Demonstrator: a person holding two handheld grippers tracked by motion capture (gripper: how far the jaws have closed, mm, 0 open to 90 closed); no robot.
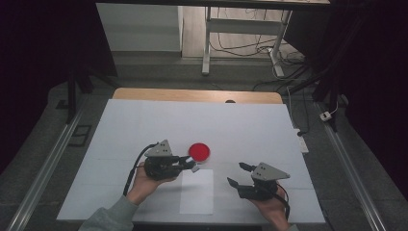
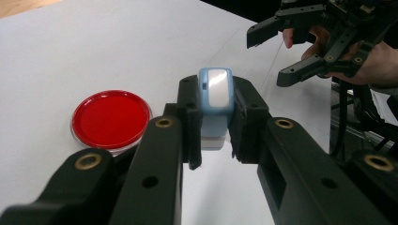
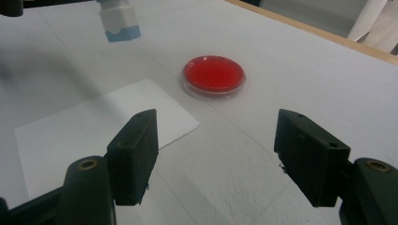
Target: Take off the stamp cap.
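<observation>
Red dish (image 2: 111,118), perhaps pale-blue block (image 2: 216,93)

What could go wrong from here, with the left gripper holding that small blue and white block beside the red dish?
The left gripper pinches the blue and white block near its jaw tips, so it might slip onto the white sheet. The red dish sits close by and could get nudged. The open right gripper may crowd the sheet.

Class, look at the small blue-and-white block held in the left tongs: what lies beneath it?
The blue-and-white block hangs clamped in the left tongs above the white table cover, near the paper sheet. The spot directly under it is hidden by the tongs.
</observation>
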